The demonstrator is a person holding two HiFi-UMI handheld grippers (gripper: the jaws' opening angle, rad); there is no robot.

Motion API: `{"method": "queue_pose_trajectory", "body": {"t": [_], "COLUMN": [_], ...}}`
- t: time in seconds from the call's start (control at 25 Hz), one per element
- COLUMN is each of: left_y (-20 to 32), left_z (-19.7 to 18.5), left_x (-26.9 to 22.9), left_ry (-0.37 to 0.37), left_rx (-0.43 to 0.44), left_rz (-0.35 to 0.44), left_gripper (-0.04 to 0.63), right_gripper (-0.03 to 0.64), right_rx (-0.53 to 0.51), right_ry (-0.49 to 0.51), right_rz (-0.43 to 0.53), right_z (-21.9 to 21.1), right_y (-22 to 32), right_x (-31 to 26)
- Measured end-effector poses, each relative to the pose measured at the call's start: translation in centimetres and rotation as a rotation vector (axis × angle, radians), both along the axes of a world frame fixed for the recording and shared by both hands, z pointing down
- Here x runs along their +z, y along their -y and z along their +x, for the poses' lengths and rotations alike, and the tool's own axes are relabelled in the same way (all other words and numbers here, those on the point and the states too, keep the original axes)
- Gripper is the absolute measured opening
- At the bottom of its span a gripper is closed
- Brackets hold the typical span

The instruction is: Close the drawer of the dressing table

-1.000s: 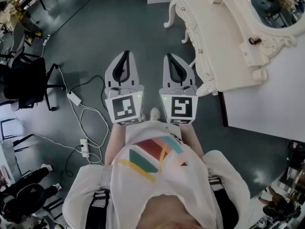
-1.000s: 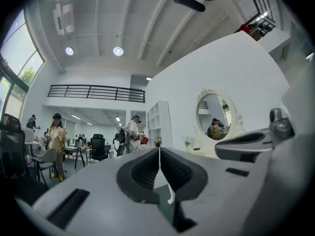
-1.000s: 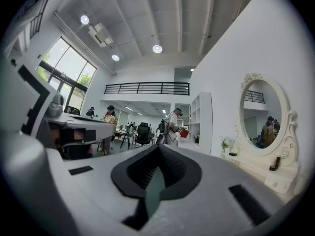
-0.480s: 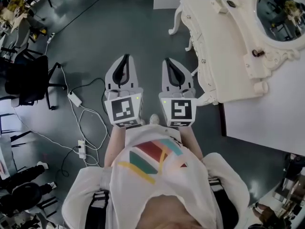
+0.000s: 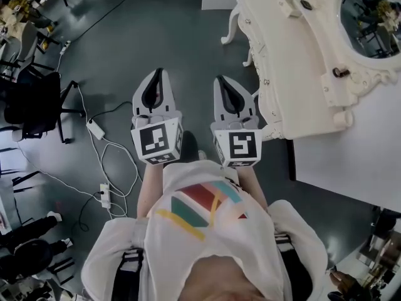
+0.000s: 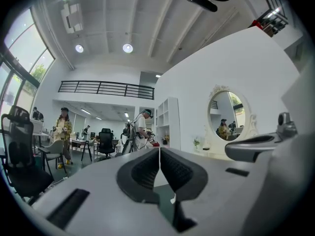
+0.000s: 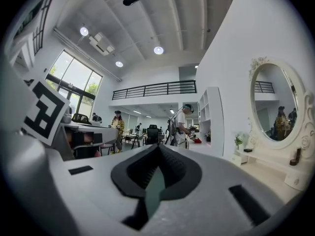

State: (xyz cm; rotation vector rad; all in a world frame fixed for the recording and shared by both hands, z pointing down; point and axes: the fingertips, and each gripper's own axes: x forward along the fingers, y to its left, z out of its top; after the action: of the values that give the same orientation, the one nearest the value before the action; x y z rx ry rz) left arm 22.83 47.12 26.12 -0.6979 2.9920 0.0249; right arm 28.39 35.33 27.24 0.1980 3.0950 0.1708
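Note:
The white carved dressing table (image 5: 294, 61) stands at the upper right of the head view, with its oval mirror (image 5: 369, 11) behind it. Small knobs (image 5: 265, 81) mark its front; whether a drawer stands out I cannot tell. My left gripper (image 5: 158, 73) and right gripper (image 5: 222, 80) are held side by side over the dark floor, left of the table's near corner and clear of it. Both are shut with nothing in them. The left gripper (image 6: 159, 149) sees the mirror (image 6: 229, 114) to its right. The right gripper (image 7: 158, 146) sees that mirror (image 7: 275, 109) too.
A black office chair (image 5: 31, 108) stands at the left. Cables and a power strip (image 5: 105, 195) lie on the floor beside my left leg. A white panel (image 5: 351, 149) adjoins the table's near side. People stand and work far across the room (image 7: 183, 124).
The dressing table has slid a little right in the head view as I moved. My left gripper has drifted slightly left and rolled a bit. Both grippers stay shut.

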Motion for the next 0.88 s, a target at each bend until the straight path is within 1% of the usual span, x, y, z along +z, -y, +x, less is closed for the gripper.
{"method": "queue_pose_trajectory", "body": {"t": [0.12,0.32,0.48,0.6,0.72,0.88], "left_y": [1.0,3.6,6.8,8.9,10.3,12.1], "left_z": [-1.3,-4.4,-8.1,-11.1,-14.1,-19.1], "left_x": [0.5,-0.1,0.0,-0.2,-0.2,0.9], "left_ry": [-0.015,0.012,0.034,0.034,0.026,-0.011], "left_rx": [0.007,0.051,0.104,0.132,0.162,0.194], "left_rz": [0.003,0.000,-0.002,0.004,0.000,-0.020], "left_gripper": [0.008,0.008,0.008,0.008,0.008,0.008], "right_gripper": [0.000,0.000,0.000,0.000,0.000,0.000], "right_rx": [0.007,0.038,0.074,0.102,0.126,0.148], "right_ry": [-0.003,0.030,0.054,0.033,-0.001,-0.053], "right_rz": [0.001,0.009,0.028,0.032,0.011,-0.003], "right_z": [-0.5,-2.2,-4.8,-7.1,-9.8,-14.7], "right_y": [1.3,3.7,6.0,7.7,8.5,9.6], "right_x": [0.3,-0.5,-0.7,-0.2,0.4,1.5]}}
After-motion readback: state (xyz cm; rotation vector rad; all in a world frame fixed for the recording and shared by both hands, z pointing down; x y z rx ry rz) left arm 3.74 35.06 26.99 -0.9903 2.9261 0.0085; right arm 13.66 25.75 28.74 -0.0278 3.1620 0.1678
